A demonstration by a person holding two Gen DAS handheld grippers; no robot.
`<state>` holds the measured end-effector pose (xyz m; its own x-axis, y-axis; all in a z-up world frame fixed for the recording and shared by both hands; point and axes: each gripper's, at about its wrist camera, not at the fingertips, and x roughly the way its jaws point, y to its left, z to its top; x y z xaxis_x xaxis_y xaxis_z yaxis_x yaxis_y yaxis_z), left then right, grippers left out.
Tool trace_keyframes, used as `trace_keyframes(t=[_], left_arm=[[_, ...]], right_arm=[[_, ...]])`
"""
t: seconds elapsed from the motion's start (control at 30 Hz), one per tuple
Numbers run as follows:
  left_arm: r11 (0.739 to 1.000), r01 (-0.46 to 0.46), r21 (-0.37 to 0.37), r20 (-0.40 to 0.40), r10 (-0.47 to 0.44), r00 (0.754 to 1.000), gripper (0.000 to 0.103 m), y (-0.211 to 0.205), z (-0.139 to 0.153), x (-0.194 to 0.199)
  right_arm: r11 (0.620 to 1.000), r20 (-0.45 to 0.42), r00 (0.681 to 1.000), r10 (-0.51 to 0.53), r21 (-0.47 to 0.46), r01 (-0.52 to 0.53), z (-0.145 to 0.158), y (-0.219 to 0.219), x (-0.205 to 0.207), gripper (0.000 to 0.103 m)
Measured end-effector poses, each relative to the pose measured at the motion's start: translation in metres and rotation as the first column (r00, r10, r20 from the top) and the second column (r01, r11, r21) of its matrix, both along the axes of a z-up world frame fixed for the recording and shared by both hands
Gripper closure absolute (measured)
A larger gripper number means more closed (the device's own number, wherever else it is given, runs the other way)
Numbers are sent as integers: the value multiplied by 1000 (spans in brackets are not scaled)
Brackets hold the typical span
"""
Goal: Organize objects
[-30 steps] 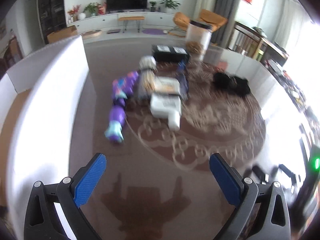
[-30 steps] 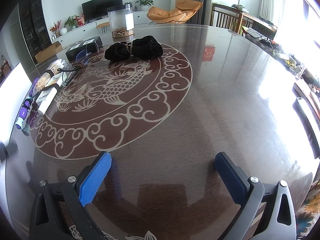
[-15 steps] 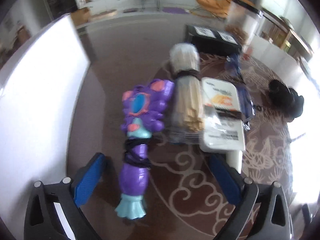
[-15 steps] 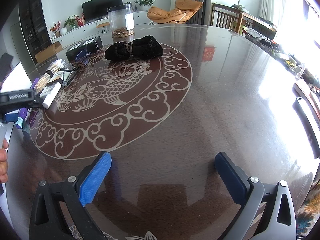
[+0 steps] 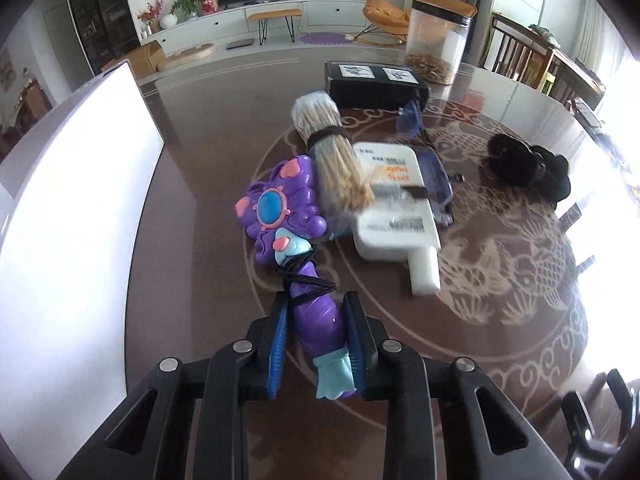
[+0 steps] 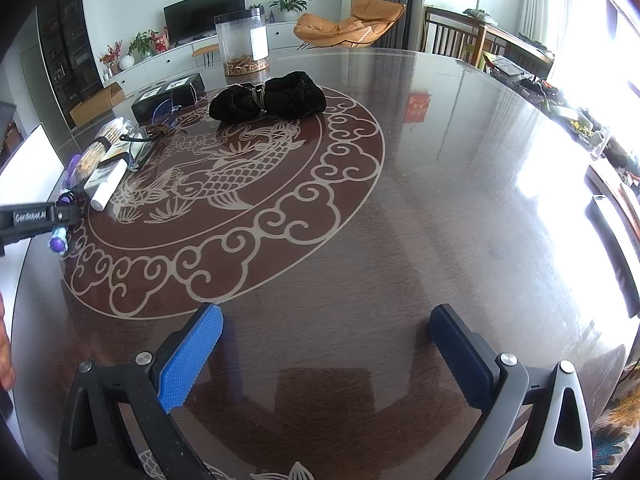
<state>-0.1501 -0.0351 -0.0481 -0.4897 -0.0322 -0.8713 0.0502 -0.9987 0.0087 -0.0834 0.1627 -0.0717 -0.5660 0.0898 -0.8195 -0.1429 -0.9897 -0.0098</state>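
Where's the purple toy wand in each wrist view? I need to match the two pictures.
Left wrist view: the purple toy wand lies bottom centre, its handle between the closing left gripper pads.
Right wrist view: the wand shows at the far left edge, mostly hidden behind the left gripper.
Shared landmark: the white bottle lying beside the wand.

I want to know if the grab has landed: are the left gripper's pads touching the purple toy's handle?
Touching. In the left wrist view the closing left gripper has both blue pads against the purple toy handle, no gap showing.
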Motion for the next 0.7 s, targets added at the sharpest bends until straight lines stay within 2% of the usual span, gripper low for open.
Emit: trace_keyframes(t=[0.2, 0.33, 0.4, 0.47, 0.5, 0.57, 0.7], left_arm=[[998, 60, -13, -33, -60, 998, 76, 16, -1, 71], [995, 100, 3, -42, -100, 994, 76, 23, -4, 102], [995, 98, -10, -45, -99, 994, 63, 25, -9, 105], [997, 71, -29, -38, -72, 997, 20, 23, -16, 92], [998, 60, -22, -28, -60, 998, 12, 21, -21, 86], [999, 35, 3, -24, -34, 999, 2, 18, -26, 79], [999, 38, -1, -45, -38, 998, 0, 25, -28, 72]], right_arm=[[1000, 0, 1000, 0, 0, 0, 0, 0, 0, 0], [1000, 0, 1000, 0, 0, 0, 0, 0, 0, 0], [1000, 0, 1000, 0, 0, 0, 0, 0, 0, 0], [1000, 0, 1000, 0, 0, 0, 0, 0, 0, 0], [1000, 0, 1000, 0, 0, 0, 0, 0, 0, 0], [1000, 0, 1000, 1, 0, -1, 0, 0, 0, 0], [1000, 0, 1000, 0, 0, 0, 0, 0, 0, 0]])
